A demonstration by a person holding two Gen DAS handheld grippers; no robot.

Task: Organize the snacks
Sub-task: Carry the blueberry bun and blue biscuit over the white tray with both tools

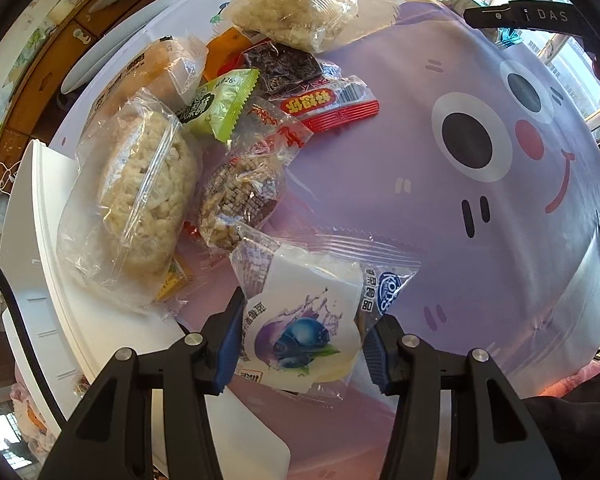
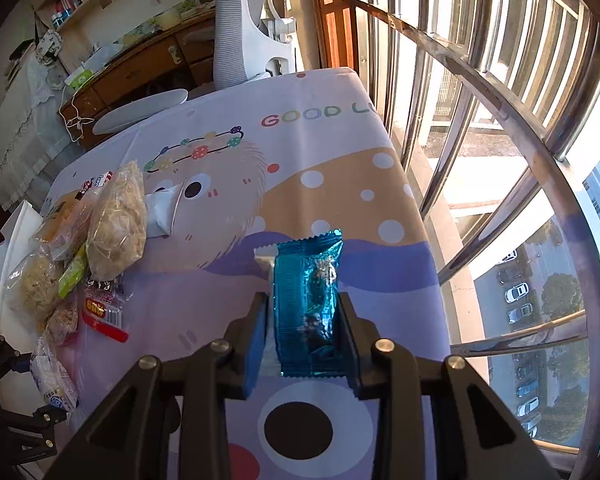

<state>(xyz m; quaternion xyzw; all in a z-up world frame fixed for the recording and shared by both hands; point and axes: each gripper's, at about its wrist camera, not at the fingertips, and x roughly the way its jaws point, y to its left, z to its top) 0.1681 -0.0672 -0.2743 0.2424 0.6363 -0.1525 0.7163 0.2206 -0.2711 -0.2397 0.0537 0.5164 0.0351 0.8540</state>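
My left gripper [image 1: 300, 344] is shut on a clear packet with a blueberry label [image 1: 300, 320], held low over the cartoon tablecloth [image 1: 480, 240]. Beyond it lies a pile of snacks: a large rice cake in clear wrap [image 1: 140, 200], a green packet [image 1: 220, 108], a red-edged packet [image 1: 332, 108] and another rice cake [image 1: 292, 4]. My right gripper [image 2: 304, 328] is shut on a blue foil packet [image 2: 308, 300], held above the tablecloth [image 2: 320, 184]. The same pile shows in the right wrist view at the left [image 2: 112, 224], with the left gripper [image 2: 16, 364] at the left edge.
A white tray [image 1: 44, 264] sits at the table's left edge beside the pile. A white chair [image 2: 244, 28] stands past the far end of the table. A barred window [image 2: 500, 160] runs along the right side. A wooden desk [image 2: 140, 68] is behind.
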